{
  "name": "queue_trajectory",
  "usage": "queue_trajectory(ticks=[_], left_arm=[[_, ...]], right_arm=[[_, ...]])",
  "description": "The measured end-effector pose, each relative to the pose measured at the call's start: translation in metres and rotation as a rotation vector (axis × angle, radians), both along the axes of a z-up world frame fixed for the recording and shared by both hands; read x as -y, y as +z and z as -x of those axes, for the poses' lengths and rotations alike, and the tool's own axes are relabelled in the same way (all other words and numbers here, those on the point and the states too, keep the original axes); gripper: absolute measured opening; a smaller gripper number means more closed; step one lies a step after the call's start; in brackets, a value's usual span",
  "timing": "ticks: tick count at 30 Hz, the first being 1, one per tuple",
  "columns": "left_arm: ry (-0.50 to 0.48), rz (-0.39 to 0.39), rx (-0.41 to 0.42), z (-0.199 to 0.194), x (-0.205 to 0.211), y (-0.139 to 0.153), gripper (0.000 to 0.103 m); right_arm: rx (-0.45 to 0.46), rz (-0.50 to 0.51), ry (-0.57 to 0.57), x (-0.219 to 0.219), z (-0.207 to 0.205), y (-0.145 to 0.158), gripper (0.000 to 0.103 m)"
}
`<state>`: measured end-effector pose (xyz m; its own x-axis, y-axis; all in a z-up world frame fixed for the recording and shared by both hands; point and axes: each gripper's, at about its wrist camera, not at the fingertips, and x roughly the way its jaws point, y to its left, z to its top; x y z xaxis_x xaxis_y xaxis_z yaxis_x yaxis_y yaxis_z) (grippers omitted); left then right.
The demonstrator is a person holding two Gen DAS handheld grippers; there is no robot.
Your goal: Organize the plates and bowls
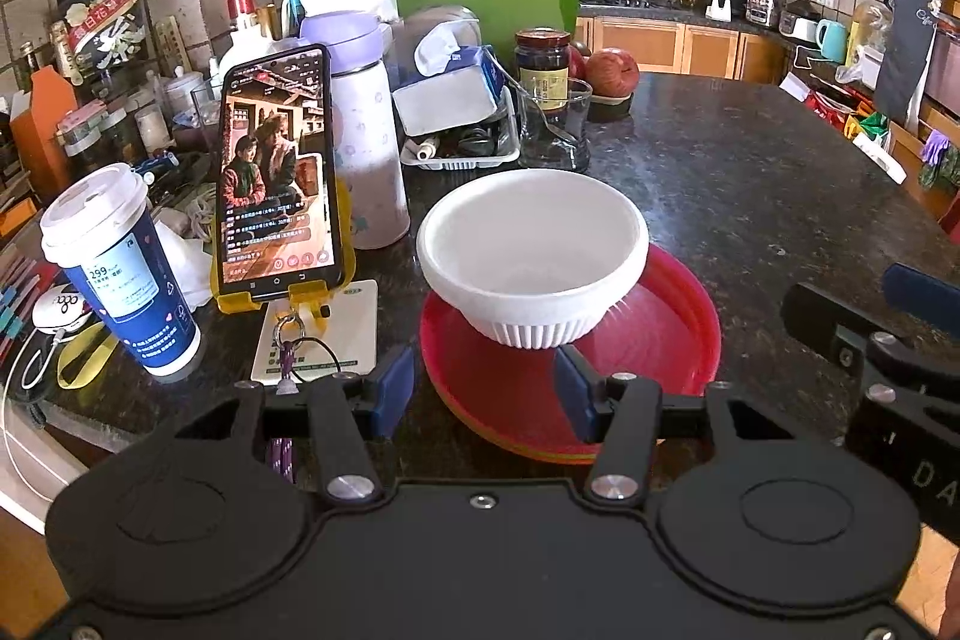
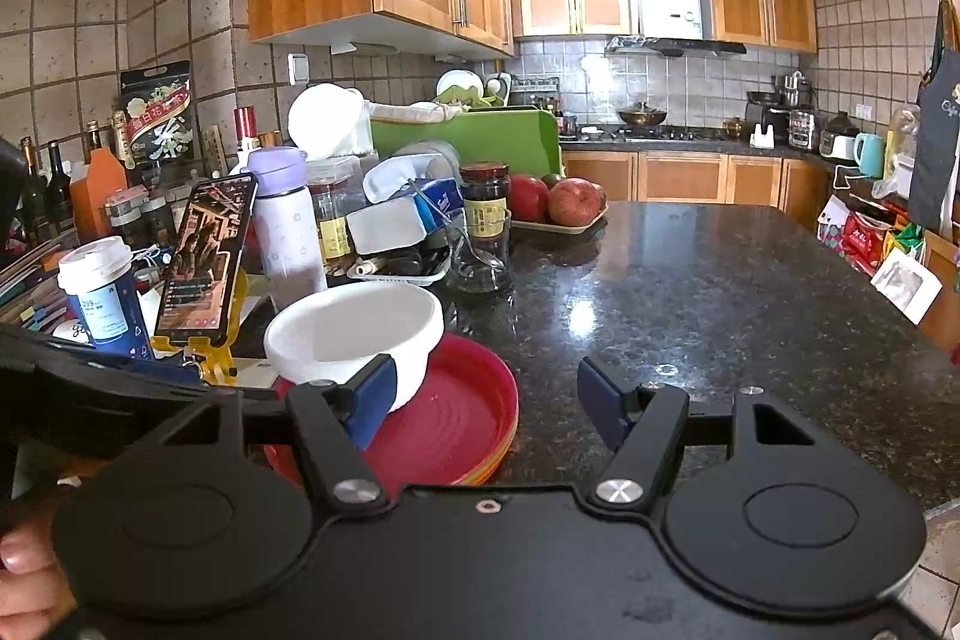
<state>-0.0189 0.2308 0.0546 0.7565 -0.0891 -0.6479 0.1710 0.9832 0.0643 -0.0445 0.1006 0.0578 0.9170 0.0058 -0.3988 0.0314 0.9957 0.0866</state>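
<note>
A white bowl (image 1: 531, 253) with a ribbed base sits in a stack of red plates (image 1: 660, 334) on the dark stone counter. My left gripper (image 1: 485, 388) is open and empty, just in front of the plates' near rim. My right gripper (image 2: 486, 397) is open and empty, over the right side of the plate stack (image 2: 456, 418); its left finger (image 2: 372, 394) stands in front of the bowl (image 2: 354, 328). The right gripper also shows at the right edge of the left wrist view (image 1: 888, 334).
Left of the plates stand a phone on a yellow stand (image 1: 276, 172), a paper cup (image 1: 120, 274), a purple-lidded bottle (image 1: 366, 142) and a white card (image 1: 324, 334). Behind are a glass cup (image 1: 555, 124), a jar (image 1: 543, 58), a tray of clutter and apples (image 1: 612, 70).
</note>
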Motion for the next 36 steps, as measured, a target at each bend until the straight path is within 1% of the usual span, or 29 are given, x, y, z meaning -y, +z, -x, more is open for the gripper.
queue_trajectory(ticks=[9, 15, 36], left_arm=[[-0.001, 0.003, 0.001, 0.007, 0.003, 0.001, 0.058], [-0.002, 0.002, 0.017, 0.012, 0.004, 0.003, 0.058], [-0.033, 0.002, 0.014, 0.015, 0.011, 0.002, 0.058]], right_arm=[[0.009, -0.005, 0.000, 0.001, 0.007, 0.001, 0.069], [0.016, -0.004, 0.006, -0.001, 0.010, 0.002, 0.069], [0.017, -0.003, 0.008, 0.000, 0.012, 0.001, 0.069]])
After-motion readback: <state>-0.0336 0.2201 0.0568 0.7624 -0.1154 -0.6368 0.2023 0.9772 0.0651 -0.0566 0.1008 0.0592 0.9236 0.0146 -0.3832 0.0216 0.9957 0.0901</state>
